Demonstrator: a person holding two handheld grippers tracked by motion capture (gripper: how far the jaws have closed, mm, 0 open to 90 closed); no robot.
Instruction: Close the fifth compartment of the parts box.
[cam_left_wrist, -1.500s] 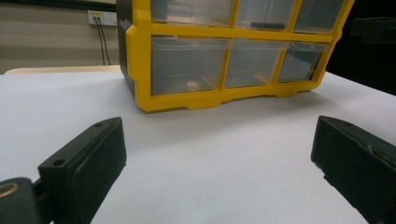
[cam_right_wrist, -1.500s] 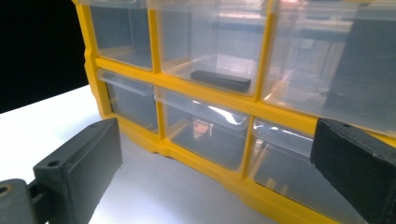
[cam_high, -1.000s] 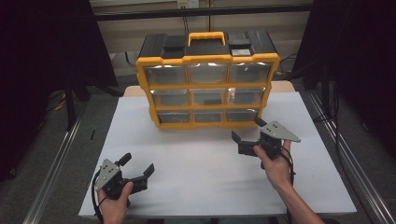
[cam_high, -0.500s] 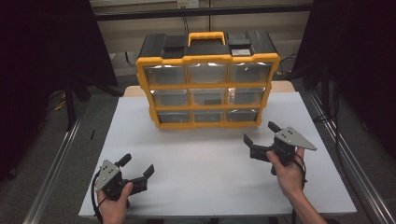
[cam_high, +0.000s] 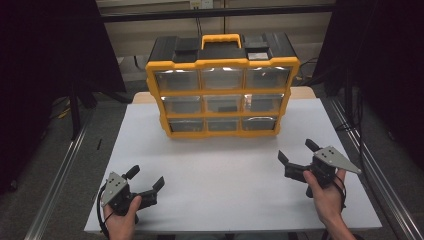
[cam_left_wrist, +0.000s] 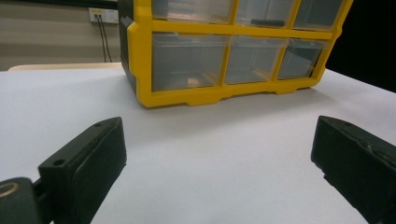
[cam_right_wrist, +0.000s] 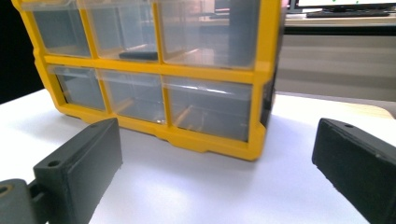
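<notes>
The left hand-held gripper (cam_high: 147, 179) sits low at the near left corner of the white counter (cam_high: 225, 170), its jaws spread wide with nothing between them. A hand (cam_high: 122, 222) grips it from below, and its cable loops at the counter's edge. The right hand-held gripper (cam_high: 296, 153) is at the near right side, held a little above the surface by the other hand (cam_high: 327, 200); its jaws are likewise wide apart and empty, and its grey three-cornered plate (cam_high: 336, 158) points outward. Both grippers face a yellow and black drawer organizer (cam_high: 222, 85), which stands upright at the far middle of the counter, well apart from them. It has three rows of clear drawers and a yellow carry handle (cam_high: 221, 40) on top. In the right gripper view a dark flat object (cam_right_wrist: 138, 55) lies in one middle-row drawer.
</notes>
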